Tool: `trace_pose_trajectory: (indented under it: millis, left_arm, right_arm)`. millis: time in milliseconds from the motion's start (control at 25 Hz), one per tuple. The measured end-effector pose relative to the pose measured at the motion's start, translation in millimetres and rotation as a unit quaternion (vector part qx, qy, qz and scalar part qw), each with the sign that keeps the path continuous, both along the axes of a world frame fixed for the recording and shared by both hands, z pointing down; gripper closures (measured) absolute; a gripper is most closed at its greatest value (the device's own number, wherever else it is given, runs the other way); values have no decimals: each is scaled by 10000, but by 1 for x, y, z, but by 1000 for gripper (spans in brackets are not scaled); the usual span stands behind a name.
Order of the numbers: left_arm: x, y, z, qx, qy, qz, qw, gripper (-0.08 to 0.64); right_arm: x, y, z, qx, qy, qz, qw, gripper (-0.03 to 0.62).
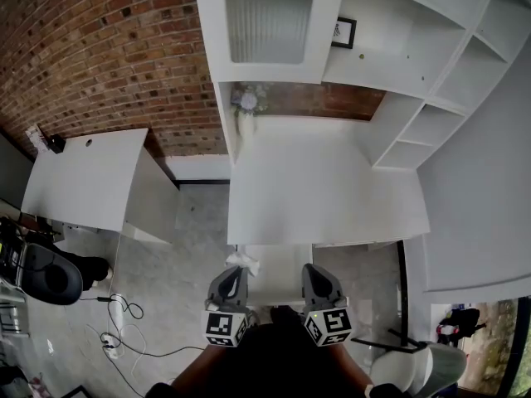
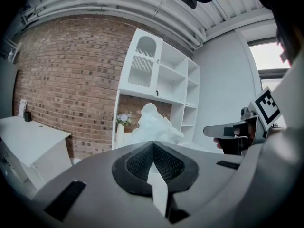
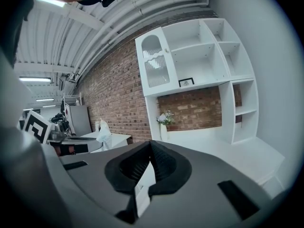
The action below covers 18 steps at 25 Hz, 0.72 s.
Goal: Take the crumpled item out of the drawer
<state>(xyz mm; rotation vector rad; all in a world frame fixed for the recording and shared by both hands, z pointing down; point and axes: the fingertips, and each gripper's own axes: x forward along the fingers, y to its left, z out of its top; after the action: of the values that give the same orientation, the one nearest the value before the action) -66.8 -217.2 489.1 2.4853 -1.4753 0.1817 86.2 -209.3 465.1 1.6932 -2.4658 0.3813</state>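
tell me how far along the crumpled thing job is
Mostly done: the crumpled wad is pinched in the fingers of the left gripper, held in the air clear of what looks like the open drawer. The right gripper is shut and empty. Left: probably just setting the wad down somewhere.

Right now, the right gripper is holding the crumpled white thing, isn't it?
No. The left gripper holds the crumpled white thing, pinched at its closed tips, as the left gripper view shows. The right gripper is shut and empty.
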Motion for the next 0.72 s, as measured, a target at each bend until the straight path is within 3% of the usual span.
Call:
trace_pose_trajectory:
  millis: [720]
  left_arm:
    - [6,-1,-2,57,30,94,9999,535]
  right_arm:
    - [1,0,-3,15,97,-42,9999,580]
